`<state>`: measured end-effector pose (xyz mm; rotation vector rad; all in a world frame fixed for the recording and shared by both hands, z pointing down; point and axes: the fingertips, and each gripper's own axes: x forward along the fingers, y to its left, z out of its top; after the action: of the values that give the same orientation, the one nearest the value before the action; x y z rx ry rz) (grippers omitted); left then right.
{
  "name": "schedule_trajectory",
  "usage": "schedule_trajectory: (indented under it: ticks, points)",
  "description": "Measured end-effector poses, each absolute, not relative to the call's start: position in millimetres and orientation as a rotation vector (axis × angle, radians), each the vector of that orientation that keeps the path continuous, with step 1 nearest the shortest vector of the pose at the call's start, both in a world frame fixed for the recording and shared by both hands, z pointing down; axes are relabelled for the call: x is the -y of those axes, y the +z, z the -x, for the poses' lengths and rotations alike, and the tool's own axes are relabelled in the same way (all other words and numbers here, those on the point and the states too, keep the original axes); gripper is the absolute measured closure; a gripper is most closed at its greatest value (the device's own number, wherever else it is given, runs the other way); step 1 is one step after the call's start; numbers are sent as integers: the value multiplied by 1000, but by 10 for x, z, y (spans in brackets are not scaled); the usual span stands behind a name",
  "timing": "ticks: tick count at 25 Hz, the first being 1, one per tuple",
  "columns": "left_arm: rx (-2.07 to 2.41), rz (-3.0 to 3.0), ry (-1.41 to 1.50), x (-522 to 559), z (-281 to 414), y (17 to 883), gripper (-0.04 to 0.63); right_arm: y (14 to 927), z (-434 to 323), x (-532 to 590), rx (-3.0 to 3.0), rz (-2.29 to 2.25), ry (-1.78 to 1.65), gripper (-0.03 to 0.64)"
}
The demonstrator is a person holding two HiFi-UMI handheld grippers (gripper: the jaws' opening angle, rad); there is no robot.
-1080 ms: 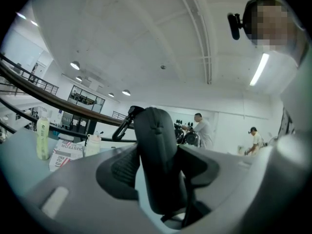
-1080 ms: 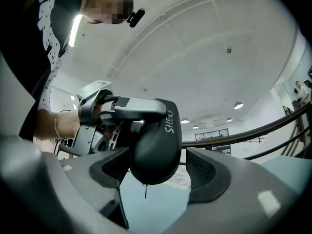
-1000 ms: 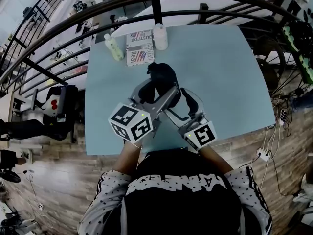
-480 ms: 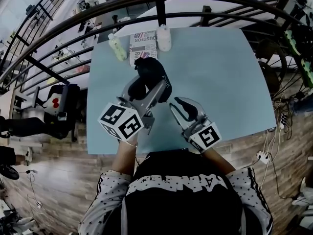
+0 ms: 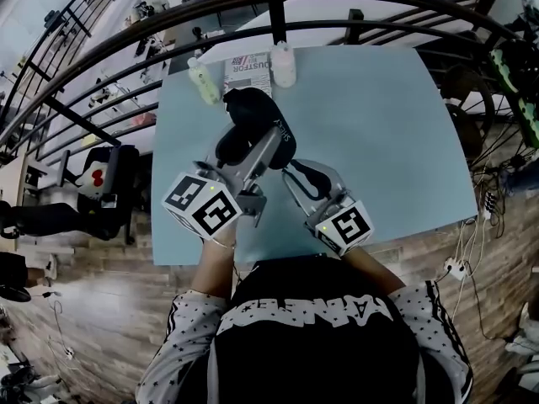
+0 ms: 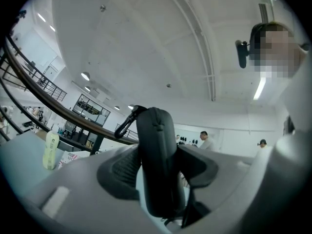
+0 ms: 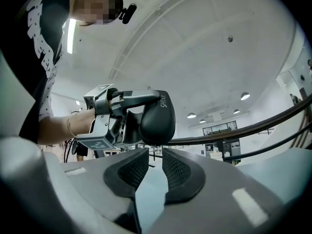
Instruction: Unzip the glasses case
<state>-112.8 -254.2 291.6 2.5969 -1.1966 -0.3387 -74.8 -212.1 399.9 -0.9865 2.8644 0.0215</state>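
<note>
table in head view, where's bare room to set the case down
The table is bare on its right half, from the white bottle to the right edge. Crowded: far edge left of centre, with the green bottle and printed pack, and mid-table around the glasses case.

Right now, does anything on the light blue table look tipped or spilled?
Nothing stands out. The black zippered glasses case is clamped in the left gripper; the pale green bottle and white bottle stand upright on the table. The right gripper has its jaws closing, empty.
</note>
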Motion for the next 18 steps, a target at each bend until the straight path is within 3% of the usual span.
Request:
schedule_trajectory:
  ticks: [4, 7, 18]
  points:
    - [1170, -2580, -370, 2514, 1149, 2915, 595, 3999, 798, 2116, -2862, 979, 9, 538]
    - [1166, -2577, -370, 2499, 1170, 2921, 595, 3981, 825, 2088, -2862, 969, 22, 605]
    - [1150, -2580, -290, 2414, 1116, 3035, 595, 4106, 796, 2030, -2925, 974, 15, 611]
